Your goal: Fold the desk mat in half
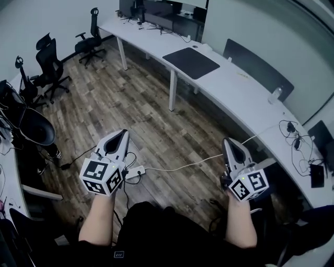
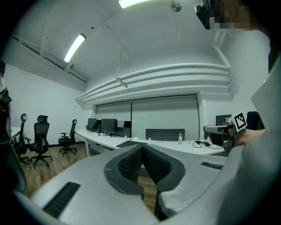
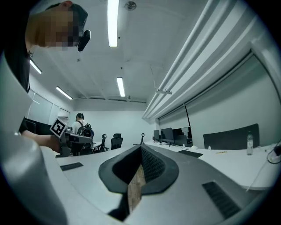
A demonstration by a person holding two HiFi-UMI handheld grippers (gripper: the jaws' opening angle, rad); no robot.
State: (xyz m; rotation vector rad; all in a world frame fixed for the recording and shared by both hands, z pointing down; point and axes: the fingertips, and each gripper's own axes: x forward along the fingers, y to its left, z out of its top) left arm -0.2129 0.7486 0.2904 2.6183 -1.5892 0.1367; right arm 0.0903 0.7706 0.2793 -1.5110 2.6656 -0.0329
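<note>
1. The desk mat [image 1: 191,62] lies flat and unfolded on the long white bench [image 1: 245,99], well apart from both tools and far ahead of them. Neither tool touches it.
2. The left tool [image 1: 121,136] and the right tool [image 1: 228,142] are held out over the wooden floor [image 1: 130,104], tips aimed roughly towards the bench. Each is clenched, its jaws closed together with nothing between them.
3. The mat is a dark rectangle. Its long axis runs along the bench, from upper left to lower right in the head view, and one long edge sits near the bench's front edge.
4. The room is an office. The bench curves along the wall and carries monitors [image 1: 156,13] at its far end, a bottle [image 1: 275,95] and loose cables [image 1: 295,141]. Black chairs [image 1: 49,68] stand to the left, and a power strip [image 1: 134,173] lies on the floor.
</note>
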